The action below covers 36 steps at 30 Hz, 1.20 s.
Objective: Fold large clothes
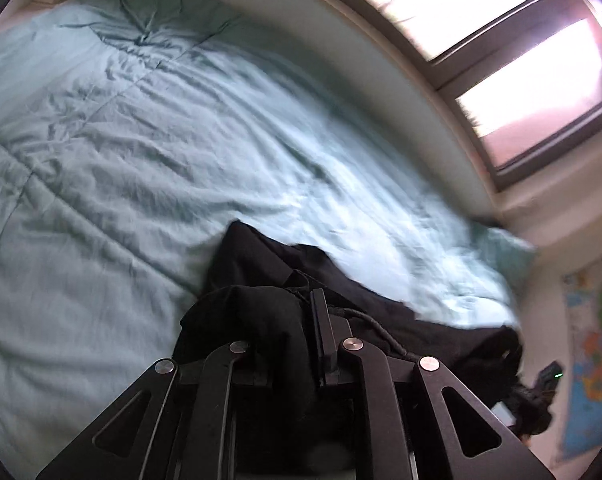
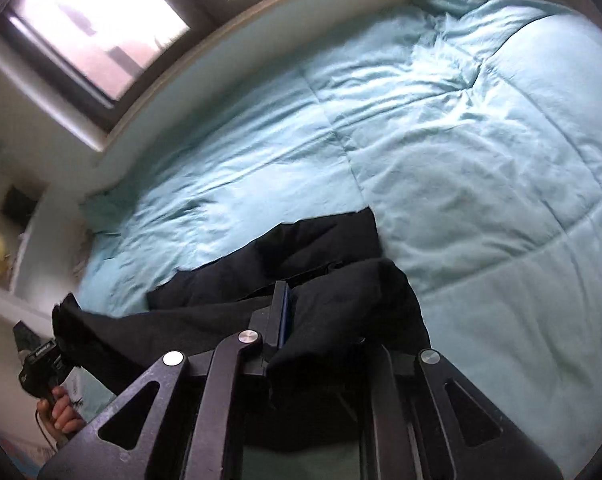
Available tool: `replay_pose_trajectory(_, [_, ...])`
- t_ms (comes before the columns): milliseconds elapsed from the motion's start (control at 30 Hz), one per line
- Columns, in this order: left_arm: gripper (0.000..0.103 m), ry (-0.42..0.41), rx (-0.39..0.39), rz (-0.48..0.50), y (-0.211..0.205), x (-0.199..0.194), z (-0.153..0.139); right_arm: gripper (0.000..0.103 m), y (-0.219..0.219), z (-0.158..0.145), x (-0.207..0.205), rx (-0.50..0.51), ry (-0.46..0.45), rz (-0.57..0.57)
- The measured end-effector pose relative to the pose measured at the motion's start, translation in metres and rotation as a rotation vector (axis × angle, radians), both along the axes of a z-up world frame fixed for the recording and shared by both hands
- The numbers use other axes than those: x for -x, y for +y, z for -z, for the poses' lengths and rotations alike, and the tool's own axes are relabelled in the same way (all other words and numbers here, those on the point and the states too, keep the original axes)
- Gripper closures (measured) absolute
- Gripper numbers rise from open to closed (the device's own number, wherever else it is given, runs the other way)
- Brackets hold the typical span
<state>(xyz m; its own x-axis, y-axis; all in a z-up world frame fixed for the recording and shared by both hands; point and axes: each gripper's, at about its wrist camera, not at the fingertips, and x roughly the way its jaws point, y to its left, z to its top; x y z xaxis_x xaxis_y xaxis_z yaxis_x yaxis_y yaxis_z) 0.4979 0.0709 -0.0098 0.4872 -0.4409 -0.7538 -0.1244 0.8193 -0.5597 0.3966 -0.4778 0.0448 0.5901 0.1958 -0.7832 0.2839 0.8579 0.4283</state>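
**Black garment held by both tongs above a blue bed**

A large black garment (image 1: 269, 320) of soft, matte cloth hangs between two sets of tongs over a bed; in the left wrist view it bunches over the near finger and trails away toward 3 o'clock, where its far end is gathered; in the right wrist view the same garment (image 2: 229, 280) stretches toward 9 o'clock, and part of it lies on the bedding at about 12 o'clock from the tongs.

The left tongs (image 1: 321, 320) are closed on a fold of the cloth, with a dark drawstring running past the jaws; the right tongs (image 2: 281, 312) are likewise closed on a thick fold, so each holds one end of the same edge.

The fabric looks limp and moderately heavy for clothing, likely a sweatshirt or similar; it sags and creases freely, so it will not keep a shape unless laid flat; it seems unlikely to slip from the pads, and it is not fragile. The best places to hold appear to be the corners or a seamed edge, taken in a single layer where possible, so the cloth spreads evenly; the bunched grips now risk dragging extra layers along.

Beneath lies a pale blue quilted duvet (image 2: 481, 160), wrinkled; beyond it, at about 1 o'clock in the left view, a window (image 1: 501, 40); at 4 o'clock a colourful wall map (image 1: 593, 340). In the right view a hand (image 2: 61, 412) grips the other tool's handle at 8 o'clock.
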Motion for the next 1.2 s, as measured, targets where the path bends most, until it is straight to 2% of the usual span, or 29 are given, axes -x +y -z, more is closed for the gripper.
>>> replay_pose_trajectory(133, [0.087,0.152,-0.112,0.036,-0.025,-0.045,0.076,0.083,-0.002,0.069,-0.063,-0.007,0.155,0.023])
replay_pose_trajectory(200, [0.086,0.204,-0.116,0.056,-0.036,-0.057,0.115,0.082,-0.001,0.113,-0.085,-0.029,0.236,0.026])
replay_pose_trajectory(300, [0.086,0.192,-0.100,0.063,-0.035,-0.061,0.131,0.081,0.000,0.151,-0.097,-0.066,0.271,0.029])
replay_pose_trajectory(400, [0.085,0.217,-0.029,0.098,-0.026,-0.063,0.131,0.080,-0.008,0.160,-0.102,-0.120,0.278,0.033])
replay_pose_trajectory(467, [0.085,0.212,-0.011,0.142,-0.021,-0.062,0.120,0.080,-0.016,0.158,-0.100,-0.157,0.277,0.026])
replay_pose_trajectory(533, [0.082,0.153,-0.014,0.193,-0.013,-0.055,0.096,0.080,-0.023,0.139,-0.089,-0.157,0.236,0.036])
replay_pose_trajectory(633, [0.079,0.106,0.061,0.234,0.005,-0.043,0.065,0.074,-0.027,0.099,-0.072,-0.132,0.179,-0.001])
replay_pose_trajectory(733, [0.077,0.074,0.148,0.277,0.022,-0.032,0.040,0.070,-0.028,0.074,-0.059,-0.149,0.161,-0.055])
replay_pose_trajectory(933, [0.074,0.058,0.343,0.292,0.056,-0.015,0.013,0.067,-0.038,0.045,-0.032,-0.250,0.128,-0.086])
replay_pose_trajectory(1000, [0.073,0.058,0.336,0.266,0.064,-0.013,0.007,0.066,-0.041,0.040,-0.027,-0.279,0.122,-0.082])
replay_pose_trajectory(1067, [0.066,0.035,0.298,0.223,0.071,-0.007,-0.003,0.062,-0.041,0.036,-0.023,-0.293,0.125,-0.083])
replay_pose_trajectory(1133, [0.050,-0.023,0.302,0.193,0.082,0.001,-0.017,0.041,-0.040,0.031,-0.017,-0.345,0.119,-0.093])
replay_pose_trajectory(1167, [0.046,-0.049,0.286,0.176,0.087,0.004,-0.024,0.039,-0.039,0.027,-0.013,-0.356,0.109,-0.094])
replay_pose_trajectory(1200, [0.033,-0.084,0.228,0.144,0.090,0.008,-0.033,0.037,-0.037,0.020,-0.008,-0.332,0.096,-0.102])
